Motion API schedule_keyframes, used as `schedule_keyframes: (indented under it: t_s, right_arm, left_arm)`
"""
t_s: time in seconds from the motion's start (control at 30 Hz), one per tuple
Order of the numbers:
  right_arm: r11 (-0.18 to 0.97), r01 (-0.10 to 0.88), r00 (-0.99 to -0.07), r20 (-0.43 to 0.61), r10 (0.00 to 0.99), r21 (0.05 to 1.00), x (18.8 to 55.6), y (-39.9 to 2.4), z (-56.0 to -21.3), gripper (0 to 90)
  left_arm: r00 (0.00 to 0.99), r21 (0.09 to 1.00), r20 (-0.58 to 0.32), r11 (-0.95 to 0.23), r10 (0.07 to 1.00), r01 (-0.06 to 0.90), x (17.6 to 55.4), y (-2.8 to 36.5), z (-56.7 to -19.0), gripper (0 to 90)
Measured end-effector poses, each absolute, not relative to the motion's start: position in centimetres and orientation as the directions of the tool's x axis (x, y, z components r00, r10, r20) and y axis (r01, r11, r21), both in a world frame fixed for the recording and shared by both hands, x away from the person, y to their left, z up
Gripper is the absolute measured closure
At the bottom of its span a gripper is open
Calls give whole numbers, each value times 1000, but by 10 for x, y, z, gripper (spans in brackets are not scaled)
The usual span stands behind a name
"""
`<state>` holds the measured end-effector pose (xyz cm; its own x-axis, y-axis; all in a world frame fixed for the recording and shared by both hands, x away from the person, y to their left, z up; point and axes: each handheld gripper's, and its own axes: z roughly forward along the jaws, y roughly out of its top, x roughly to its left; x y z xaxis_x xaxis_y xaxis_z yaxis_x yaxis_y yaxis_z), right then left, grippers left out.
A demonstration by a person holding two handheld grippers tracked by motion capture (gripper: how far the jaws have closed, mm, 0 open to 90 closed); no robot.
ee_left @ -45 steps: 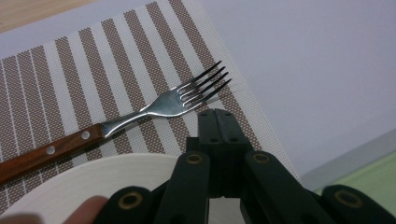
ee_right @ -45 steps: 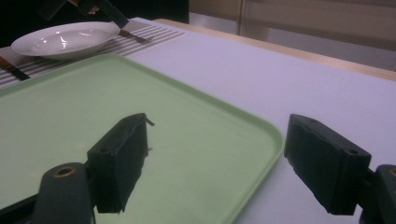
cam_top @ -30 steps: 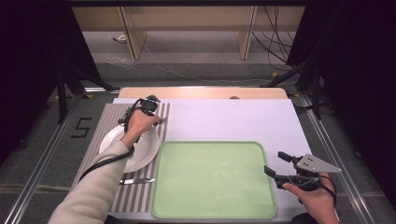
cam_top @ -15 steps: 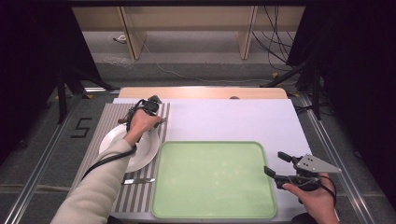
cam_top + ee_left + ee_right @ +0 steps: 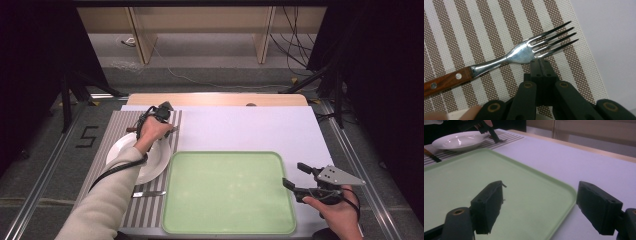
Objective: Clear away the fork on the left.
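Observation:
A fork (image 5: 524,52) with a wooden handle lies flat on the striped placemat (image 5: 461,30), tines toward the mat's edge. My left gripper (image 5: 540,62) is shut, its joined tips resting against the near edge of the fork's head. From the high view, the left gripper (image 5: 169,129) sits past the white plate (image 5: 152,167), at the placemat's (image 5: 115,130) far right corner. My right gripper (image 5: 294,174) stands open at the right rim of the green tray (image 5: 227,192). Nothing is between the right gripper's (image 5: 541,203) pads, which straddle the tray's rim (image 5: 564,192).
A knife (image 5: 148,193) lies on the placemat in front of the plate. A white cloth (image 5: 250,127) covers the table behind and right of the tray. The wooden table edge (image 5: 215,99) runs along the back. The left forearm crosses the plate.

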<state>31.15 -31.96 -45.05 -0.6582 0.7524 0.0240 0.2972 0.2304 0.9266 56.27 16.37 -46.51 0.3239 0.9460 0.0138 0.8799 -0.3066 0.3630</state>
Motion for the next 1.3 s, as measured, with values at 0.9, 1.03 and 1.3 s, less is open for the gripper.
schedule_keyframes:
  t_s: [0.9, 1.03, 1.3]
  right_arm:
    - [228, 297, -663, 29, 748, 927, 311, -319, -451, 225]
    - [228, 298, -664, 29, 747, 927, 311, -319, -451, 225]
    - [228, 298, -665, 31, 746, 927, 311, -319, -451, 225]
  left_arm:
    - [307, 385, 45, -300, 951, 873, 575, 160, -466, 897]
    - [309, 394, 59, -306, 949, 866, 577, 160, -467, 897]
    - [308, 409, 68, -308, 949, 859, 581, 160, -468, 896]
